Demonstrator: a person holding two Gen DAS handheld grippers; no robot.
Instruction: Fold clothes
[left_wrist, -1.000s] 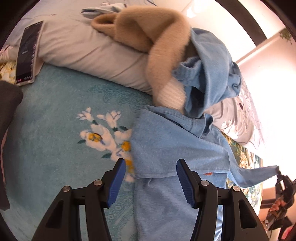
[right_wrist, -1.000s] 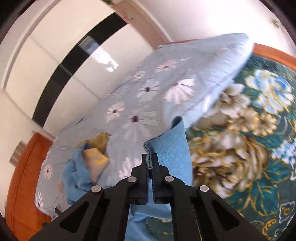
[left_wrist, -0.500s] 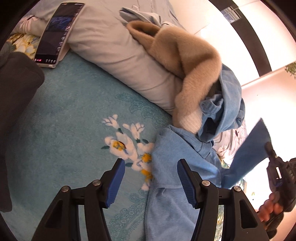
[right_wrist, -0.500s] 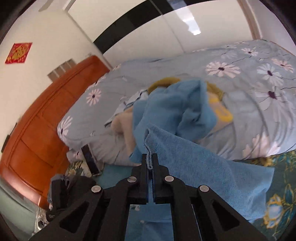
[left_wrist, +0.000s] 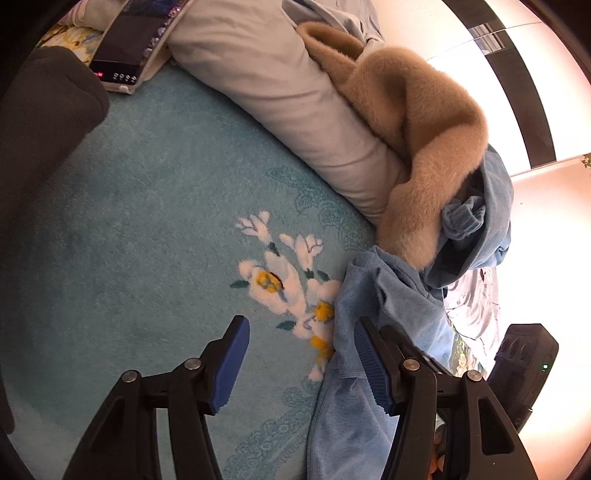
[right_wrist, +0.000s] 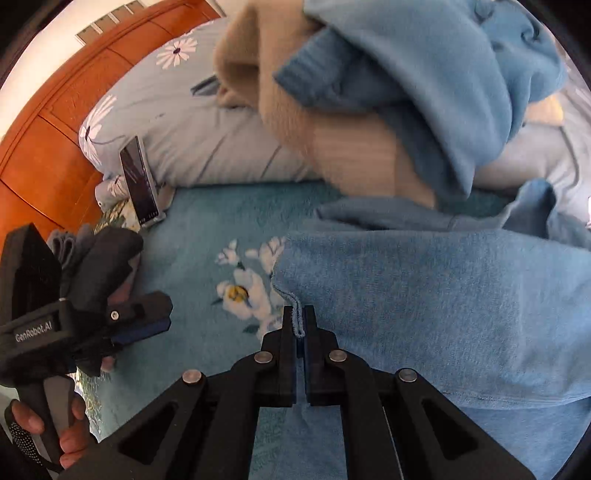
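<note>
A light blue terry garment (right_wrist: 443, 295) lies on the teal flowered blanket (right_wrist: 207, 221), one layer doubled back over itself. My right gripper (right_wrist: 299, 326) is shut on the hem at that layer's left corner, low over the blanket. In the left wrist view the same blue garment (left_wrist: 388, 306) runs along the right. My left gripper (left_wrist: 301, 354) stands open above the blanket's white flowers; its right finger (left_wrist: 373, 365) is at the garment's edge and nothing is pinched. From the right wrist view, the left gripper (right_wrist: 147, 317) is at the left, held by a hand (right_wrist: 70, 424).
A tan fuzzy garment (left_wrist: 417, 122) and a crumpled blue hoodie (right_wrist: 443, 74) are piled against a pale pillow (left_wrist: 280, 74) at the back. A phone (right_wrist: 140, 184) leans by the pillow. Dark folded clothes (left_wrist: 40, 122) sit at the left. An orange wooden headboard (right_wrist: 44, 129) stands behind.
My right gripper has swung from the far right across to the left and down, carrying the blue hem over the garment. My left gripper has slid left off the garment's edge.
</note>
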